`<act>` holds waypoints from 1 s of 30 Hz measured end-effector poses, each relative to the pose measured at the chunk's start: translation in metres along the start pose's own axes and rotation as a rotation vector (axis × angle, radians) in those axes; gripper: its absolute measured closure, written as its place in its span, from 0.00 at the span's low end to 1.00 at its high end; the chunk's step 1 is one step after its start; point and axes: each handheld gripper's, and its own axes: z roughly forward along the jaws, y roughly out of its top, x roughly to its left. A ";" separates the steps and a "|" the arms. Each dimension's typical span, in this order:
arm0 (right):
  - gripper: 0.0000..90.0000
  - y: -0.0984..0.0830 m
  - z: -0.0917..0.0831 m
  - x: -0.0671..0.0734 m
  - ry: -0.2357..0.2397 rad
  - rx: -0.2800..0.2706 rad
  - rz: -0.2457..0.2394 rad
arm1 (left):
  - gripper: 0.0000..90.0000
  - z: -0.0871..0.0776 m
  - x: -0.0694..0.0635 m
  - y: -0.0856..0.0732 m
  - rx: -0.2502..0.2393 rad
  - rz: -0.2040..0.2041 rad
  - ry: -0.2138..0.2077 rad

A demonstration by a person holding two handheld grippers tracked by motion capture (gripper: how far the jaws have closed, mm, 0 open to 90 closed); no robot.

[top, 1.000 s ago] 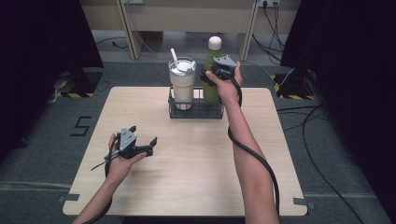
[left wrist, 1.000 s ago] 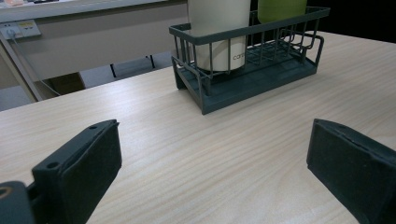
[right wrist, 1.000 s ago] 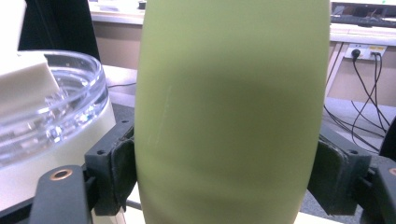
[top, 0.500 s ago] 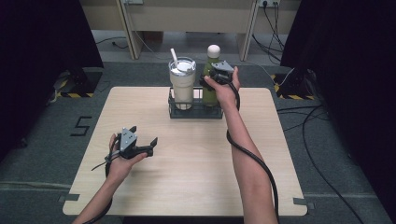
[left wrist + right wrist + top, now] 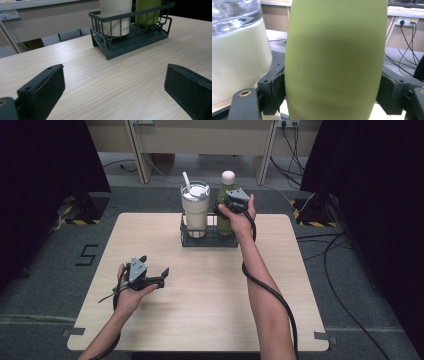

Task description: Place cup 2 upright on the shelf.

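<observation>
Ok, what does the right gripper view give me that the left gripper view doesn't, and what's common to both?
Right gripper view alone: the right hand-held gripper with a pad on each side of the green bottle, seemingly touching it, plus the tumbler's clear lid.

Left gripper view alone: the left hand-held gripper with jaws wide apart over bare table, and the whole wire basket.

Shared: the bottle and the cream tumbler, side by side in the basket.
</observation>
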 end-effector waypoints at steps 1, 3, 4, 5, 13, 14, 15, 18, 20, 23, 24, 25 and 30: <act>0.24 -0.001 0.000 0.001 0.004 -0.001 -0.002 | 0.03 0.000 0.000 0.000 0.000 0.000 0.000; 0.23 -0.002 -0.001 0.001 0.002 -0.004 -0.005 | 0.03 0.000 0.000 0.000 0.001 -0.001 0.000; 0.22 -0.003 -0.001 0.002 -0.001 -0.005 -0.007 | 0.03 0.000 0.000 0.000 0.003 0.000 -0.001; 0.22 -0.003 -0.001 0.002 -0.001 -0.005 -0.007 | 0.03 0.000 0.000 0.000 0.003 0.000 -0.001; 0.15 -0.009 -0.004 -0.001 0.023 0.018 -0.024 | 0.03 0.001 -0.001 -0.001 0.006 0.003 -0.003; 0.15 -0.010 -0.005 -0.002 0.025 0.018 -0.022 | 0.03 0.001 -0.001 -0.001 0.005 0.002 -0.002; 0.15 -0.010 -0.005 -0.002 0.025 0.018 -0.022 | 0.03 0.001 -0.001 -0.001 0.005 0.002 -0.002; 0.15 -0.011 -0.008 -0.002 0.030 0.017 -0.023 | 0.03 0.001 -0.001 -0.001 0.006 0.001 -0.001; 0.14 -0.012 -0.012 -0.003 0.034 0.016 -0.026 | 0.03 0.001 -0.001 -0.002 0.007 0.003 -0.002; 0.14 -0.013 -0.015 -0.004 0.035 0.020 -0.025 | 0.03 0.001 -0.001 -0.001 0.006 0.004 -0.002; 0.14 -0.014 -0.016 -0.004 0.033 0.021 -0.027 | 0.03 0.001 -0.001 -0.001 0.006 0.004 -0.002; 0.14 -0.014 -0.017 -0.005 0.032 0.021 -0.031 | 0.03 0.001 -0.001 -0.001 0.006 0.004 -0.002; 0.14 -0.016 -0.023 -0.006 0.032 0.020 -0.032 | 0.03 0.001 -0.002 -0.002 0.008 0.005 -0.001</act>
